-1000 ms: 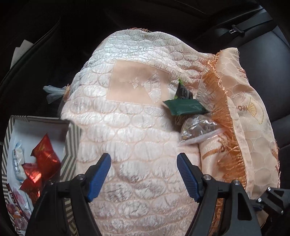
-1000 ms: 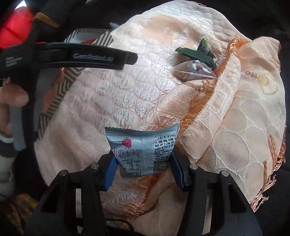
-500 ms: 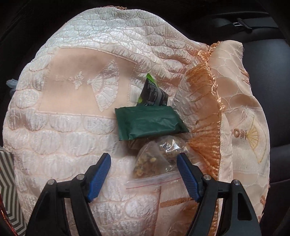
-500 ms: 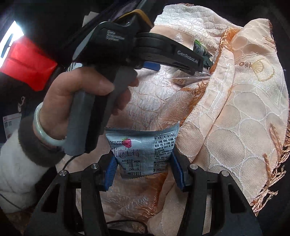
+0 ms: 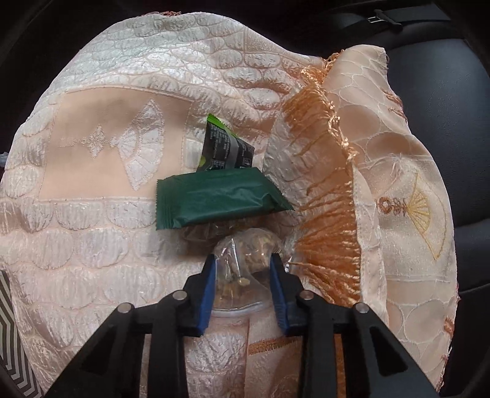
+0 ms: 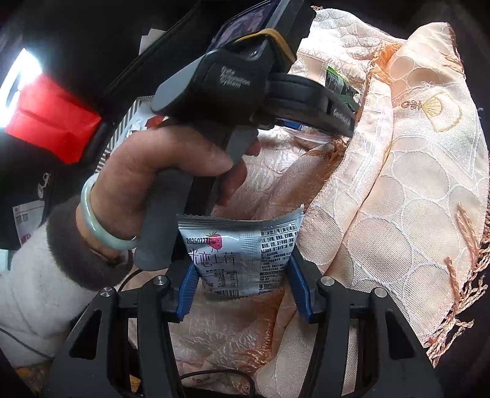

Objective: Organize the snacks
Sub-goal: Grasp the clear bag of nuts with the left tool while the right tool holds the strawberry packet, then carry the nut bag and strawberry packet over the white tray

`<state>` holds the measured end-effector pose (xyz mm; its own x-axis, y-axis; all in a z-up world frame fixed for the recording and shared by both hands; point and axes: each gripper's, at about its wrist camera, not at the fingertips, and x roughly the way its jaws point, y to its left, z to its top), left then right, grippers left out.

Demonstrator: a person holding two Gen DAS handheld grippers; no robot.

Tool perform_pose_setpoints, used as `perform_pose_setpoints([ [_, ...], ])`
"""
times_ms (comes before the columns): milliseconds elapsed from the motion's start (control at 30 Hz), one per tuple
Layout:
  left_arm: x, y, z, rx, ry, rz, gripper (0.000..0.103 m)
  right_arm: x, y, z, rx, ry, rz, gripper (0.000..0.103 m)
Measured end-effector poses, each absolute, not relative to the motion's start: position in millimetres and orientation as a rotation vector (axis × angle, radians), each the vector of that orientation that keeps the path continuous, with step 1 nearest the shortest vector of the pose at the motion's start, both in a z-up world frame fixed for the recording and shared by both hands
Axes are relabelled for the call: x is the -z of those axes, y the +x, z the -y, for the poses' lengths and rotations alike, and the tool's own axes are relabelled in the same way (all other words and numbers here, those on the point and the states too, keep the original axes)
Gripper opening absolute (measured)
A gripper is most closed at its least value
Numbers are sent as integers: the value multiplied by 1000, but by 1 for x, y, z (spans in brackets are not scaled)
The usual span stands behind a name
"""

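Observation:
My left gripper (image 5: 242, 263) is shut on a clear zip bag of snacks (image 5: 245, 254) lying on a peach quilted cushion (image 5: 122, 153). Just beyond it lie a dark green packet (image 5: 217, 199) and a black-and-green packet (image 5: 225, 147). My right gripper (image 6: 242, 260) is shut on a silver strawberry snack packet (image 6: 242, 254), held above the cushion. In the right wrist view the left gripper's body (image 6: 245, 82) and the hand on it fill the upper left, and its tips are hidden at the zip bag (image 6: 309, 136).
A peach embroidered cloth with orange fringe (image 5: 398, 199) drapes the cushion's right side. A chevron-patterned box edge (image 5: 9, 330) shows at lower left. A black car seat (image 5: 444, 107) and belt buckle (image 5: 379, 18) lie behind.
My left gripper moved forward from the box side to the snack pile and closed on the clear zip bag. My right gripper has kept hold of the strawberry packet, barely moving.

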<state>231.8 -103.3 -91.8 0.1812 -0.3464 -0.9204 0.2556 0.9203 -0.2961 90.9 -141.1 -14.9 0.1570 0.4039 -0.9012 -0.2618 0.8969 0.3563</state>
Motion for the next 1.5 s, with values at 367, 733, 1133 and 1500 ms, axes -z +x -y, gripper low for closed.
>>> perform_pose_setpoints([
  [367,52,190,38,365,-95,-1244,31,8,88,148,-447,125,-1299,53],
  [733,15,133,-21,255,-3,-1117,31,-5,76,137,-417,154,-1247,53],
  [1133,-9,91,-69,161,18,-1027,31,-22,70,91,-438,105,-1190,53],
  [1500,-15,70,-125,48,-18,-1002,31,-32,74,27,-523,31,-1168,53],
])
